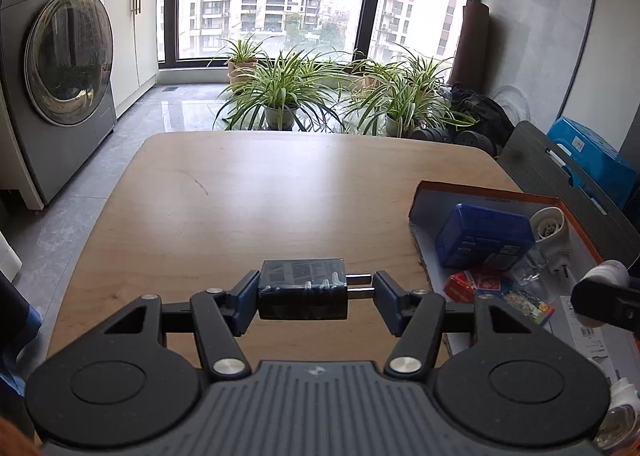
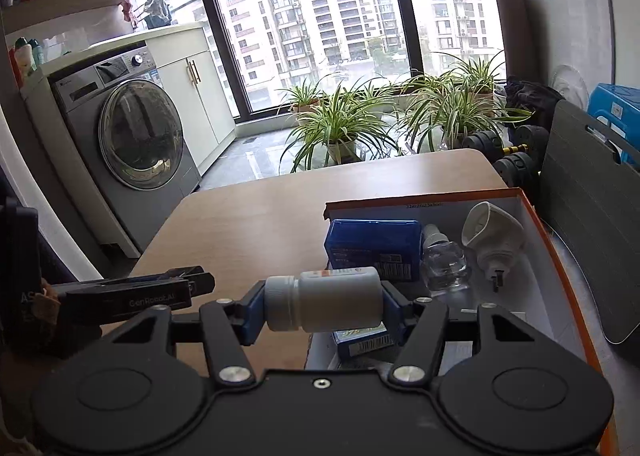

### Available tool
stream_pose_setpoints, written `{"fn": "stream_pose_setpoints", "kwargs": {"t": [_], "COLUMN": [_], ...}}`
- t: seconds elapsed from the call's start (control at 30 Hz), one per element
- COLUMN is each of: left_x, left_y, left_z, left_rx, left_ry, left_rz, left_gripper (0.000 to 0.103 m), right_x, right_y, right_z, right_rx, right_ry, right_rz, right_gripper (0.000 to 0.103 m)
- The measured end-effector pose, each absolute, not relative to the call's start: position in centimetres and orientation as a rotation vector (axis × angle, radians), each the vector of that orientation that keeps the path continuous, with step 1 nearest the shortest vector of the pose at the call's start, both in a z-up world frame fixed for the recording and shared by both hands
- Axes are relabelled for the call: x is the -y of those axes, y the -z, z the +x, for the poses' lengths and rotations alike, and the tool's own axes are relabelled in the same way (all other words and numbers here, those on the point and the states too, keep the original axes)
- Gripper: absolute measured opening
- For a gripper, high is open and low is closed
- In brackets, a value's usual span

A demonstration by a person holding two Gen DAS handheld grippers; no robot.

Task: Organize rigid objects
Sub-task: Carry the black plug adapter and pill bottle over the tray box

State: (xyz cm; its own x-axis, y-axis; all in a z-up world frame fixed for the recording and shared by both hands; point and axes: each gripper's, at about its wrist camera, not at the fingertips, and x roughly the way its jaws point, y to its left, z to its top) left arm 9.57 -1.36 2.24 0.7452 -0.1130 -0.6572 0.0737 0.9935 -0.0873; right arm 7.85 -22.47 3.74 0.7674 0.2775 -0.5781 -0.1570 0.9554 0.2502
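Note:
My left gripper (image 1: 316,296) is shut on a black plug adapter (image 1: 302,288) wrapped in clear film; one pad presses its body, the other its two metal prongs. It hangs above the wooden table (image 1: 256,192). My right gripper (image 2: 322,302) is shut on a white pill bottle (image 2: 324,298) lying sideways, cap to the left, over the near end of an orange-edged box (image 2: 560,256). In the box lie a blue box (image 2: 374,246), a clear small bottle (image 2: 442,260) and a white plug-in device (image 2: 492,236). The left gripper's dark body (image 2: 132,294) shows at the left of the right wrist view.
The orange-edged box (image 1: 484,196) sits at the table's right side, also holding a red packet (image 1: 468,284). A grey chair back (image 2: 588,208) stands right of it. A washing machine (image 1: 60,68) and potted plants (image 1: 284,88) stand beyond the table.

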Motion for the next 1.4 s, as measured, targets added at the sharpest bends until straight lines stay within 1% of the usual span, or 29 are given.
{"fn": "stream_pose_setpoints", "kwargs": {"t": [0.4, 0.83, 1.4], "left_x": [6.0, 9.1, 11.3], "left_y": [-4.3, -4.5, -4.3], "left_z": [5.6, 2.8, 2.0], "left_rx": [-0.688, -0.677, -0.677], "left_ry": [0.168, 0.23, 0.277], "left_rz": [-0.042, -0.041, -0.023], "left_gripper": [0.061, 0.061, 0.061], "right_x": [25.3, 28.3, 30.7], "right_y": [-5.0, -5.6, -5.4], "right_z": [4.6, 1.9, 1.1], "right_rx": [-0.609, -0.581, -0.572], "right_ry": [-0.19, -0.131, -0.075], "right_rz": [0.207, 0.223, 0.25], "right_gripper": [0.07, 0.07, 0.07]}}
